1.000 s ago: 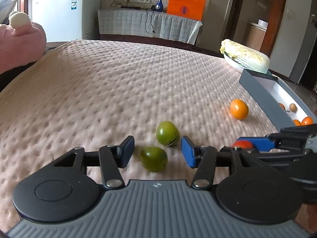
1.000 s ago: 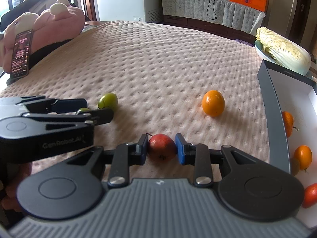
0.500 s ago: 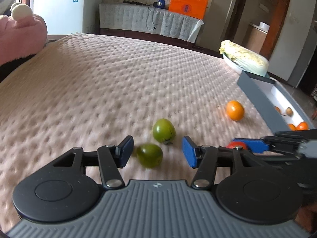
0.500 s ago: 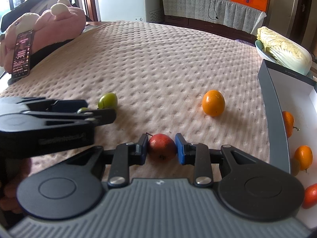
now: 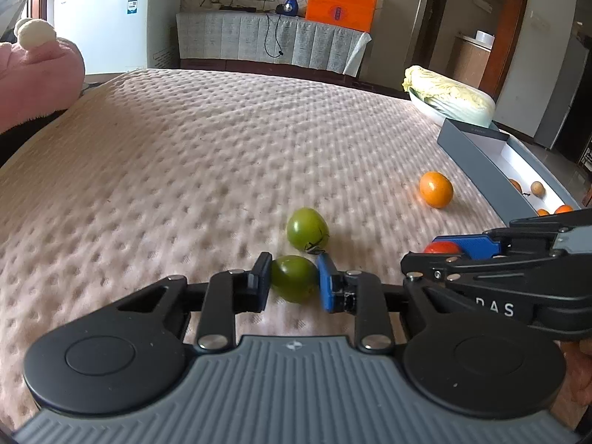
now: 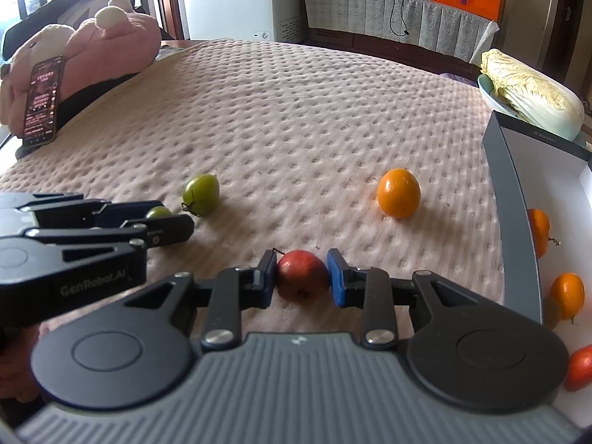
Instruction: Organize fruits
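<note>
My left gripper [image 5: 294, 271] is closing its jaws on a dark green tomato [image 5: 293, 283] that lies on the pink bedspread [image 5: 222, 148], and both pads press its sides. A second green tomato [image 5: 307, 229] sits just beyond it, apart from the pads. My right gripper [image 6: 301, 272] is shut on a red tomato [image 6: 303, 277] resting on the spread. An orange [image 6: 399, 193] lies farther out, near the grey box [image 6: 512, 199]. In the right wrist view the left gripper [image 6: 162, 218] shows at the left with the green fruit between its fingers.
The grey box at the right holds several small orange and red fruits [image 6: 568, 296]. A cabbage in a bowl [image 6: 532, 100] stands behind it. A pink plush toy [image 6: 92, 40] with a phone [image 6: 42, 101] leaning on it lies at the far left.
The left gripper's jaws, open around the dark green tomato before, have come together on it. The right gripper has stayed still, shut on the red tomato.
</note>
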`<state>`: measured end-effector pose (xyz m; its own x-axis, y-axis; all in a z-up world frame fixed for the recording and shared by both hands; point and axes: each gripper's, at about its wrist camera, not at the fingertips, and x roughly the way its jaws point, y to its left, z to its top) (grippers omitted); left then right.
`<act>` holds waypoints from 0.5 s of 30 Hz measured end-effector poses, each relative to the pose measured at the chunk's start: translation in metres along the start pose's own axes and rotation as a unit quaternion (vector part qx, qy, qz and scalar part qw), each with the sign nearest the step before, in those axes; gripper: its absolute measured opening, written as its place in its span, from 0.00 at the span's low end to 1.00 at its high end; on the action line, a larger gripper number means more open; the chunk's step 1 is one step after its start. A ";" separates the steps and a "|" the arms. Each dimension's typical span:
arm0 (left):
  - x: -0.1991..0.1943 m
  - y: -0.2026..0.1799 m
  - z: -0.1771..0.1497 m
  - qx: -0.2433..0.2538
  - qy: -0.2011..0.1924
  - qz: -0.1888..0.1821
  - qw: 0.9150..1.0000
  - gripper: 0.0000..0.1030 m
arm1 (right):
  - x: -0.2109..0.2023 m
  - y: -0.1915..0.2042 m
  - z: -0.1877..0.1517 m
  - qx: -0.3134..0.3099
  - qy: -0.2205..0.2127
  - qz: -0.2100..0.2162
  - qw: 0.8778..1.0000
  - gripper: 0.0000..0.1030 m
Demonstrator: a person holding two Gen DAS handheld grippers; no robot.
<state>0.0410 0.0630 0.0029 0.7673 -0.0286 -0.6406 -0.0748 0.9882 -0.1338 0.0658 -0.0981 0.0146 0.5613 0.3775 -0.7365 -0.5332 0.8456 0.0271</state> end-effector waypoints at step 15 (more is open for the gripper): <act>-0.011 -0.022 0.012 0.001 -0.015 -0.025 1.000 0.30 | -0.016 -0.012 0.003 0.015 -0.032 -0.012 0.999 0.32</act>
<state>0.0417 0.0435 0.0216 0.7894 -0.0741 -0.6093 -0.0343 0.9858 -0.1644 0.0650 -0.1131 0.0281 0.6131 0.3802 -0.6926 -0.5004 0.8652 0.0319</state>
